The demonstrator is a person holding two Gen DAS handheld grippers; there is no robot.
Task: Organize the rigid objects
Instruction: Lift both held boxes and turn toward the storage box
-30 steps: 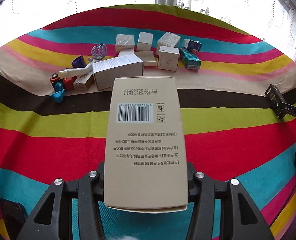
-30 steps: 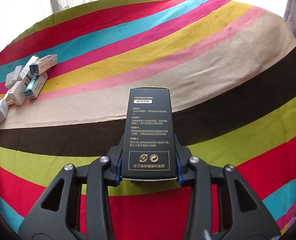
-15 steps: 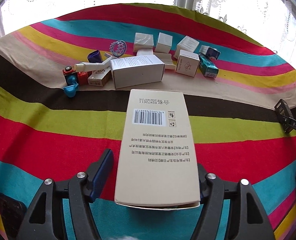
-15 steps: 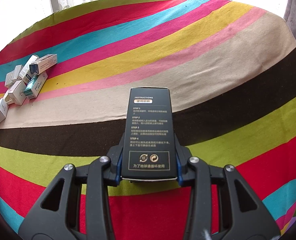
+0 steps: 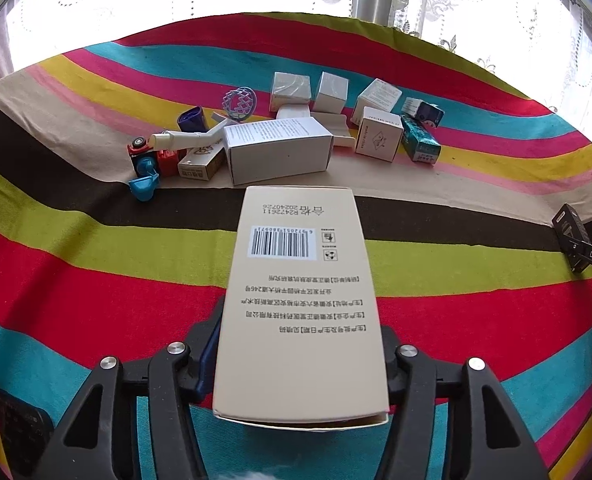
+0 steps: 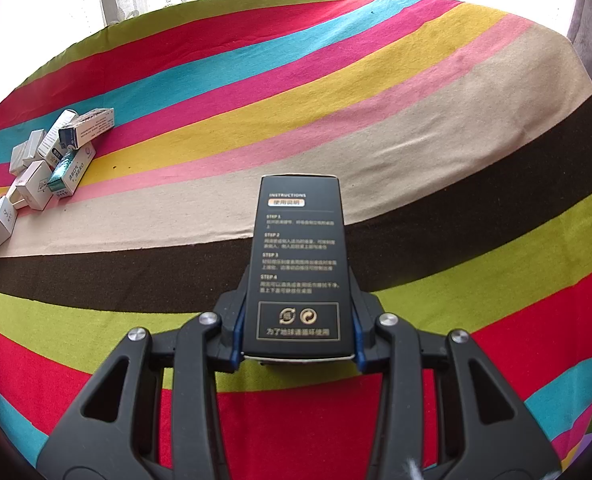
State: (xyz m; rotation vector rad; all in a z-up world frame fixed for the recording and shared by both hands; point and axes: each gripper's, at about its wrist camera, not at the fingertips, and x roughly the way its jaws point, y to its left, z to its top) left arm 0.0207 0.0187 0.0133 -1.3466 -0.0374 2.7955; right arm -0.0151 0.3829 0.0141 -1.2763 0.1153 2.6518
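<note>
Just short of the white box (image 5: 279, 148) that fronts the pile, the left gripper (image 5: 299, 344) has its jaws closing around a beige carton (image 5: 299, 308), barcode face up, over the striped cloth (image 5: 76, 272). Well away from that white box, the right gripper (image 6: 297, 332) is clenched on a black instruction box (image 6: 299, 264), its far end over the dark stripe.

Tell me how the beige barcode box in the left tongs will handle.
The beige box is likely light thin card: stiff enough, but it may dent. Its near flap gapes, so contents could slip out. The left tongs are closing on it.
</note>
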